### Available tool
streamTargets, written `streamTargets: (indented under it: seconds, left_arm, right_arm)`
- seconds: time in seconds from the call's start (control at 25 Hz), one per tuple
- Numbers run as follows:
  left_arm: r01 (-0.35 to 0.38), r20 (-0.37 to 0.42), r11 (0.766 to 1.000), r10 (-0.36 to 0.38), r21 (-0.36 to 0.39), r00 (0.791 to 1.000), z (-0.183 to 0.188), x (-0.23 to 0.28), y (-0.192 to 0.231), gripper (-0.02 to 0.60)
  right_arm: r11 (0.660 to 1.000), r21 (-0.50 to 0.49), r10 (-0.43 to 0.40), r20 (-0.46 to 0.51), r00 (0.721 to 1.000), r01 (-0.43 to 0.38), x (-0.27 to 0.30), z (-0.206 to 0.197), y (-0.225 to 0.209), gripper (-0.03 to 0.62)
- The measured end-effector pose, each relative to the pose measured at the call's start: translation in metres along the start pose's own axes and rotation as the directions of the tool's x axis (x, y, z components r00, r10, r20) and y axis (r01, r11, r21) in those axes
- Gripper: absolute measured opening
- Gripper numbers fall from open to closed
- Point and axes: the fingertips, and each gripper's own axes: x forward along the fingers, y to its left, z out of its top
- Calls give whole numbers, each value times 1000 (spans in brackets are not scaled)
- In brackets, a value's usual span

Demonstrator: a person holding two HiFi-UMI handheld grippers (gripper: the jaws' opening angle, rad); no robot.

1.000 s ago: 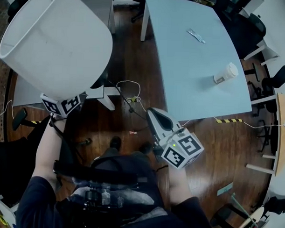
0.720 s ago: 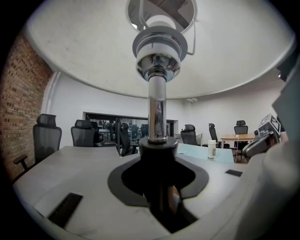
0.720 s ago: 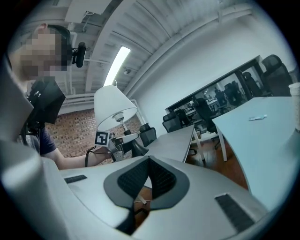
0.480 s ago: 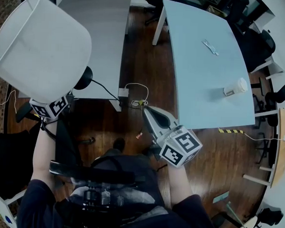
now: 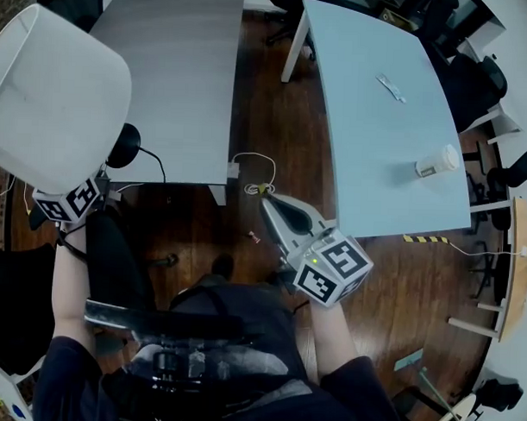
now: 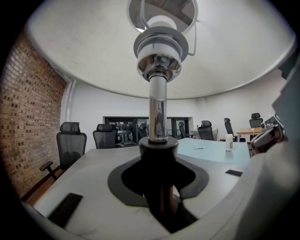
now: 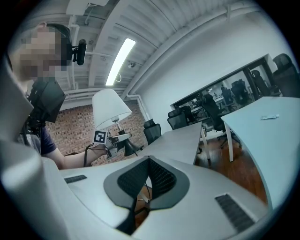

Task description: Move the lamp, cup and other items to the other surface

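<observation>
White lamp shade [image 5: 56, 94] w/ black base [image 5: 123, 145] (chrome stem [image 6: 158, 108]), grey table [image 5: 178, 73], pale-blue table [image 5: 378, 140].

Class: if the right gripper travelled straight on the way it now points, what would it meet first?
Probably the grey table, whose near end lies straight ahead of the right gripper. Depth is unclear, so it might pass above the top.

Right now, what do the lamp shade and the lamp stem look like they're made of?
Lamp shade: probably fabric or paper, white and matte; its surface shows soft, even shading with no glare. Lamp stem: metal with a polished, chrome-like finish; it mirrors the room in bright streaks, and turns dark lower down.
</observation>
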Motion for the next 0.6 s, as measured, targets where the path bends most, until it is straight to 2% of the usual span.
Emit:
streamTargets:
  seconds: [0.12, 0.28, 0.6]
  left_arm:
    - [-4, -22, 1000, 4, 6, 1000, -20, 4, 7, 132]
    - [2, -61, 1000, -4, -27, 998, -59, 21, 14, 132]
    - [-101, -98, 990, 92, -97, 991, -115, 47, 44, 132]
  right_arm:
    - [1000, -4, 0, -10, 1000, 0, 6, -4, 8, -11]
    - [1000, -9, -11, -29, 1000, 11, 13, -10, 13, -11]
    - [998, -5, -56, -56, 997, 56, 15, -19, 11, -11]
